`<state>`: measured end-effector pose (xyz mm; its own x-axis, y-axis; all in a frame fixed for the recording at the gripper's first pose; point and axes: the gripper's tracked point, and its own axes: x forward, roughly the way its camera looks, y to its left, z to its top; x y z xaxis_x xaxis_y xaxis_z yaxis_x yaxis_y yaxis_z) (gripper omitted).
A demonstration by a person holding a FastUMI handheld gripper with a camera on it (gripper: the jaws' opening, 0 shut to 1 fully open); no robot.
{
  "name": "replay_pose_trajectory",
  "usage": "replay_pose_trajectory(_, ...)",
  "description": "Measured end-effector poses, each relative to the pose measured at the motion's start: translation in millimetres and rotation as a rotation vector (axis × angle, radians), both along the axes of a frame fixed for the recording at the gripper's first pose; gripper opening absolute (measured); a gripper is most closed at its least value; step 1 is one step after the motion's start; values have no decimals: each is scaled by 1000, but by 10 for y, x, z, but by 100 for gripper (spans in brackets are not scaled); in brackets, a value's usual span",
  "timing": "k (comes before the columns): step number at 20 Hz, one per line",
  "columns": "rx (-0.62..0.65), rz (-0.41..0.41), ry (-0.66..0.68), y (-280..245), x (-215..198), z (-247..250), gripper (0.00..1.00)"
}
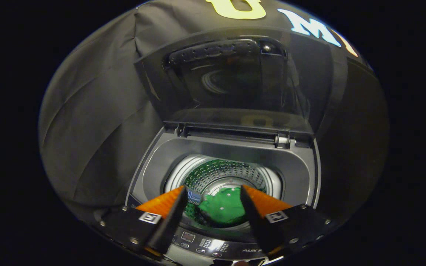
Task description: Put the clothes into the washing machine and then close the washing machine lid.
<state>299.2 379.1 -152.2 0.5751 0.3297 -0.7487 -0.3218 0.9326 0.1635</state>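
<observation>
A top-loading washing machine [301, 166] stands below me with its dark see-through lid [231, 81] raised upright at the back. A green piece of clothing [223, 210] lies at the bottom of the perforated drum [220, 171], seen between my fingers and well below them. My gripper [213, 194] hovers over the front rim of the tub, open, with nothing between its fingers.
The machine's control panel [209, 245] runs along the front edge under my fingers. The lid's hinges [281, 140] sit at the back of the tub opening. Black cloth wall [98, 122] closes in behind and to both sides.
</observation>
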Motion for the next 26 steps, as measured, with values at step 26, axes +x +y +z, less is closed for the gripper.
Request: replay_pose_trajectory(26,60,-118,-559,166,1101,2400,96)
